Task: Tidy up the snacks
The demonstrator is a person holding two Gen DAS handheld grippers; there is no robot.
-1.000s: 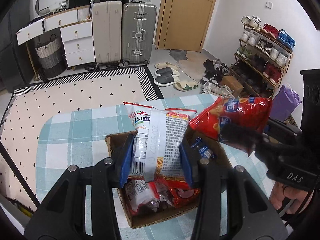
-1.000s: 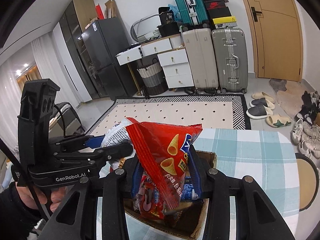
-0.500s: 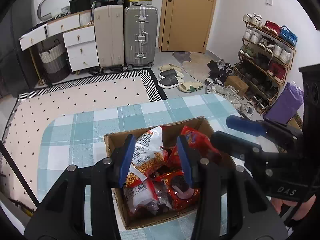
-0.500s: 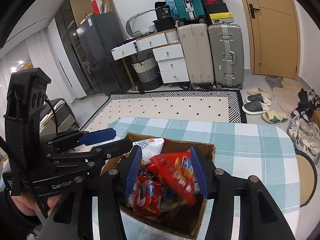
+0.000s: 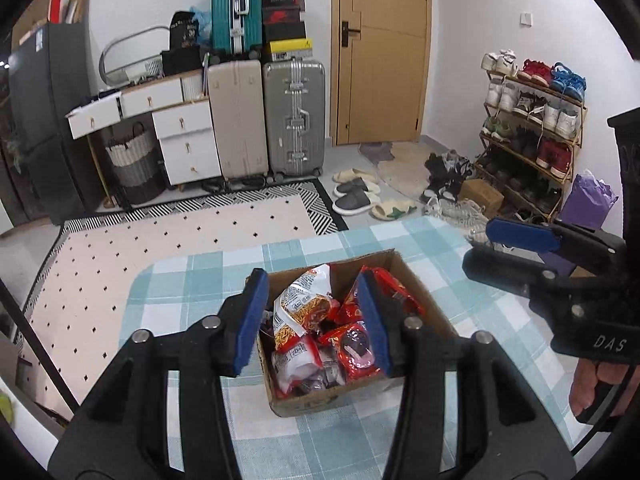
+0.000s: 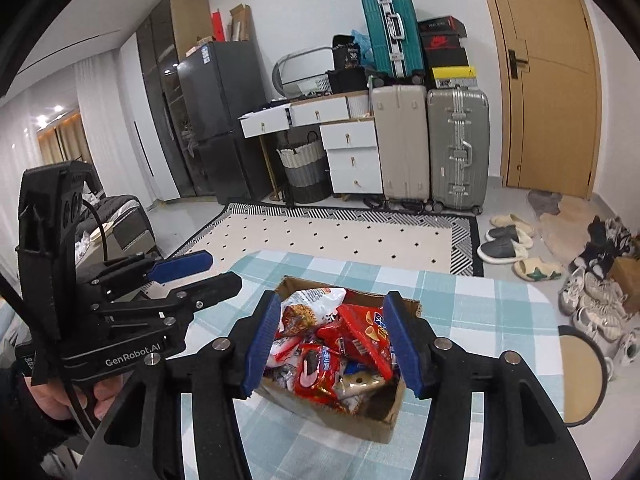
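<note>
Checked tablecloth | snack box below both hand-held grippers | both spread, empty

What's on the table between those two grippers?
The cardboard box of snack packets sits between left gripper and right gripper, seen in the right wrist view.

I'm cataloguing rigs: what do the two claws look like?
Both are matte black plastic with blue pads on the fingers and silver screws. The left claw body reads "GenRobot.AI" and trails a black cable; the right claw body reads "DAS". Bare fingers grip each handle.
</note>
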